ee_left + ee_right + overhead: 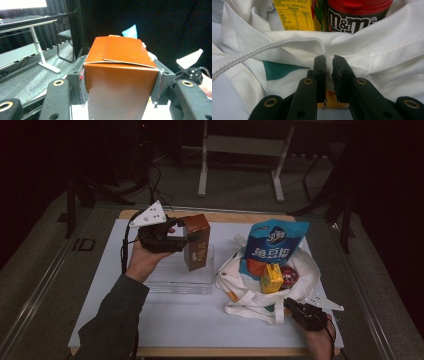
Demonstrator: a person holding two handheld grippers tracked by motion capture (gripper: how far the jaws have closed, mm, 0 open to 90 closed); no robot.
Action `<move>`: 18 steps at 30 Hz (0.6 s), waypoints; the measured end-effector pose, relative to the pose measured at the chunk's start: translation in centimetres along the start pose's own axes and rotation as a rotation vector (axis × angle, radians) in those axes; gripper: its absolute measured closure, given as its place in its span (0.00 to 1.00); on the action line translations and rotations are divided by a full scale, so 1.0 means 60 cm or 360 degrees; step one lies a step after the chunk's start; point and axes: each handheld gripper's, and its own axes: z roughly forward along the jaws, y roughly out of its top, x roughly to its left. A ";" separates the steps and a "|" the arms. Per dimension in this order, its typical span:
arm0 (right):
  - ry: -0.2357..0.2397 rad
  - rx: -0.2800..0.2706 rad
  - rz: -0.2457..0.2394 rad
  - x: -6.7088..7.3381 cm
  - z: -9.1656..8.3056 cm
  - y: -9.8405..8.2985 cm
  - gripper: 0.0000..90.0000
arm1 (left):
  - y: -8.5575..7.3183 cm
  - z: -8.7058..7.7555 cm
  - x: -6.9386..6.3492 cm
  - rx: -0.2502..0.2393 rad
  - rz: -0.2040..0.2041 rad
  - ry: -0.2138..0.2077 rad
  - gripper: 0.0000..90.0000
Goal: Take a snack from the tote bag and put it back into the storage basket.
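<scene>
My left gripper [192,238] is shut on a brown carton [196,245] and holds it upright over a clear plastic tray [172,281]. In the left gripper view its pads press both sides of the carton [120,75]. A white cloth bag [240,309] lies at the right, holding a blue snack pouch [272,245], a yellow juice box [271,279] and a red-lidded M&M's tub [289,276]. My right gripper [291,304] sits at the bag's near rim. Its jaws [329,62] stand a narrow gap apart at the bag's cord and hem [374,50], below the juice box [294,15] and tub [359,17].
A white sheet covers the table [190,320], whose wooden edge runs along the front. Desk legs [202,170] and cables stand on the dark floor behind the table.
</scene>
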 end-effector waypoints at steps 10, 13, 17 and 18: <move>0.0003 0.0000 0.0004 0.000 0.000 0.000 0.90 | -0.009 -0.012 0.012 0.0093 0.0027 0.0013 0.48; 0.0004 -0.0001 0.0006 0.000 0.000 0.000 0.90 | -0.011 -0.015 0.014 0.0122 0.0038 0.0016 0.48; 0.0004 0.0000 0.0005 -0.001 0.000 -0.001 0.90 | -0.014 -0.019 0.017 0.0154 0.0046 0.0024 0.48; 0.0005 0.0000 0.0006 -0.001 0.000 -0.001 0.90 | -0.015 -0.020 0.019 0.0162 0.0044 0.0025 0.48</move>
